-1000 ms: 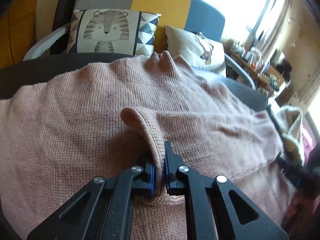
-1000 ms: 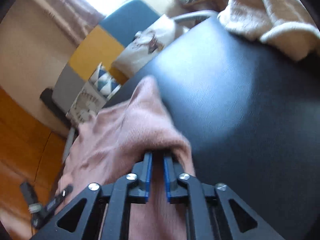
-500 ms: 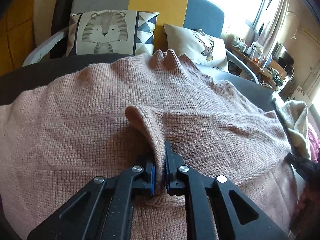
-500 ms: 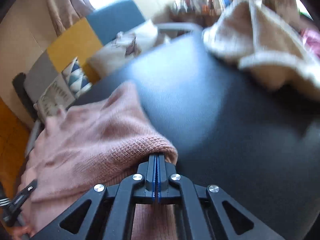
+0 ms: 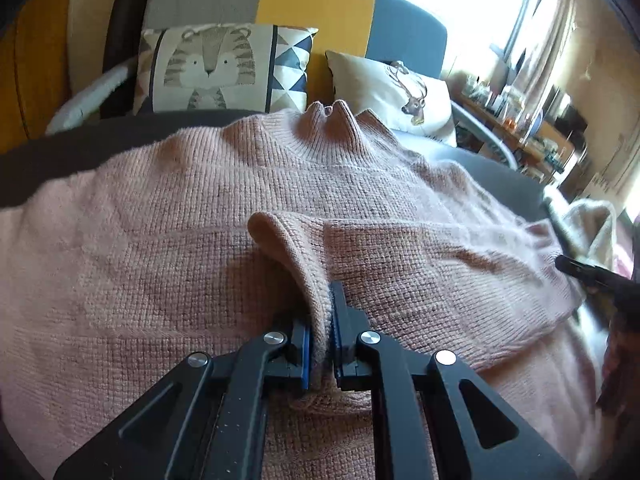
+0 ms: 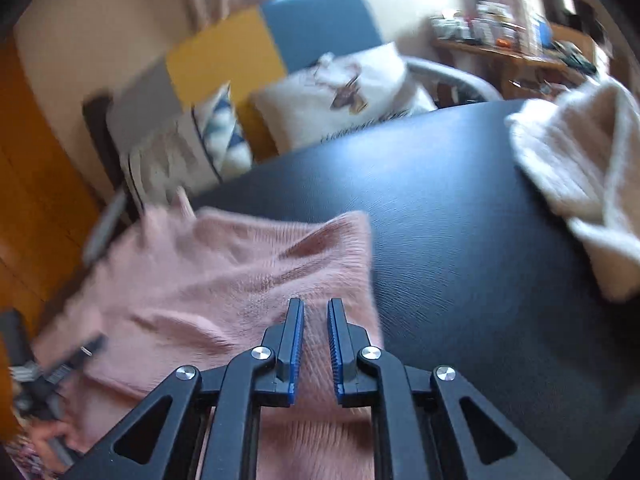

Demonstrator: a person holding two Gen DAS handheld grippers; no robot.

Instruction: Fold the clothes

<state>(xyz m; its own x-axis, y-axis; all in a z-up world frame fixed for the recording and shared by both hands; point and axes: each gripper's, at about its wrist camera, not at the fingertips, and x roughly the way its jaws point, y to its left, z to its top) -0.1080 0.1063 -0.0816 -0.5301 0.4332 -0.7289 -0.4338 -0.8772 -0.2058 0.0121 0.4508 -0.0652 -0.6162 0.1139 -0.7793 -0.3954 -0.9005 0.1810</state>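
Note:
A pink knit sweater (image 5: 160, 260) lies spread on a dark table (image 5: 60, 148), collar at the far side. My left gripper (image 5: 320, 320) is shut on a raised fold of the sweater near its middle. The folded-over part lies across the right half. In the right wrist view, my right gripper (image 6: 315, 320) stands open just above the sweater (image 6: 200, 280) near its right edge, with nothing between its fingers. The right gripper's dark tip (image 5: 588, 274) shows at the right edge of the left wrist view.
A cream fluffy garment (image 6: 580, 176) lies on the table (image 6: 460, 240) to the right. Behind the table stands a seat with a tiger cushion (image 5: 216, 68) and a deer cushion (image 5: 392, 96). A cluttered shelf (image 5: 520, 120) is at the far right.
My right gripper, shut on the sweater's edge half a second ago, has opened and let it drop flat. The left gripper has kept its hold on the fold.

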